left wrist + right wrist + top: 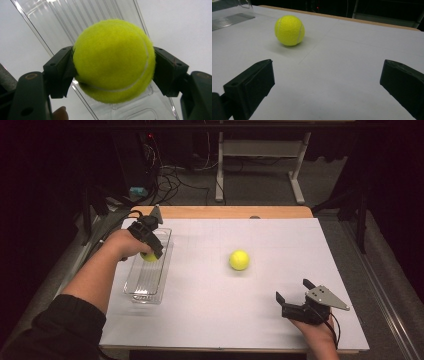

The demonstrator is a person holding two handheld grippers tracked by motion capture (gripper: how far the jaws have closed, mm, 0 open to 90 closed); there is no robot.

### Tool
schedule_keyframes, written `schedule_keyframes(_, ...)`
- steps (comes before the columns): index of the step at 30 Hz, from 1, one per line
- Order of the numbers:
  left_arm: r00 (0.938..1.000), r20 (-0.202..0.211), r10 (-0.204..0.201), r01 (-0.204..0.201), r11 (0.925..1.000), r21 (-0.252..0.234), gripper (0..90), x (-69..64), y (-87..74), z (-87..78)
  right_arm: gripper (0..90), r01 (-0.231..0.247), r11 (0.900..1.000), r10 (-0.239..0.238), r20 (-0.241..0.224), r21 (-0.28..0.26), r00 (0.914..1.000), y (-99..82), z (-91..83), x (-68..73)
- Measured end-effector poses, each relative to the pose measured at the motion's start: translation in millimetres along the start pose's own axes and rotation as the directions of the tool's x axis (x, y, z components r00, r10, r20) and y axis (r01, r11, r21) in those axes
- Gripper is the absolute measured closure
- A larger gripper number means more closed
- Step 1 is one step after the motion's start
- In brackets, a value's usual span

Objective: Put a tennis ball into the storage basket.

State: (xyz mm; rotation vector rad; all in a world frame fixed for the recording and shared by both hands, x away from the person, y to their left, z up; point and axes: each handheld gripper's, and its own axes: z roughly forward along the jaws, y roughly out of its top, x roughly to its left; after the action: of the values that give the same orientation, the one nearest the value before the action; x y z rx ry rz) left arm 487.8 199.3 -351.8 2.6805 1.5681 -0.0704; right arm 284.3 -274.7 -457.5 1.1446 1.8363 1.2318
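My left gripper (150, 254) is shut on a yellow tennis ball (113, 60), holding it over the clear ribbed plastic tray (145, 285) at the table's left. Both black jaws press the ball's sides in the left gripper view, with the tray (62, 17) lying below it. A second tennis ball (239, 260) rests on the white table surface near the middle; the right gripper view shows this ball (289, 30) ahead and to the left. My right gripper (294, 291) sits near the front right, open, with nothing between its jaws (327, 80).
The white sheet (260, 310) covers a wooden table, whose far edge (225, 212) is bare wood. Beyond it stand a white desk frame (260, 155) and tangled cables (170, 177) on the floor. A dark rail runs along the right side.
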Motion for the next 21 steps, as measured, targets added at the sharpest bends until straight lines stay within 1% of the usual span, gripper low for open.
schedule_keyframes(6,1.0000,-0.003,-0.001,0.001,1.0000,-0.003,26.6,-0.4,-0.4,-1.1,0.0,-0.001,1.0000,0.001,-0.001,0.001,1.0000,0.0,0.0,0.0)
schedule_keyframes(9,0.9999,0.008,0.011,-0.011,0.9999,-0.001,25.9,0.0,-1.0,-1.2,0.0,0.000,1.0000,0.000,0.000,0.001,1.0000,0.0,0.1,0.1)
schedule_keyframes(10,0.9999,-0.006,0.014,-0.014,0.9998,-0.013,21.7,-0.5,-0.7,-1.9,0.0,0.001,1.0000,-0.001,-0.001,0.000,1.0000,0.0,0.1,0.1)
schedule_keyframes(11,0.9999,-0.010,0.010,-0.010,0.9997,-0.022,13.7,-0.6,-0.5,-3.1,0.0,0.000,1.0000,0.000,-0.001,0.000,1.0000,0.0,0.1,0.1)
schedule_keyframes(12,0.9999,-0.009,0.005,-0.005,0.9997,-0.025,11.4,-0.9,-0.5,-4.0,0.0,0.001,1.0000,-0.001,0.000,0.001,1.0000,0.0,0.2,0.1)
schedule_keyframes(14,0.9999,-0.011,0.000,0.000,0.9999,-0.015,3.0,-1.7,0.2,-4.7,0.0,0.000,1.0000,0.000,0.001,0.001,1.0000,-0.1,0.5,0.3)
schedule_keyframes(16,1.0000,-0.009,0.001,-0.001,0.9999,-0.014,0.7,-2.5,0.2,-5.1,0.0,0.000,1.0000,0.000,-0.001,0.001,1.0000,-0.1,0.6,0.6)
schedule_keyframes(21,0.9999,-0.011,0.001,-0.001,0.9999,-0.015,0.7,-3.9,0.2,-5.6,0.0,0.002,1.0000,-0.002,0.001,0.002,1.0000,-0.2,0.4,0.4)
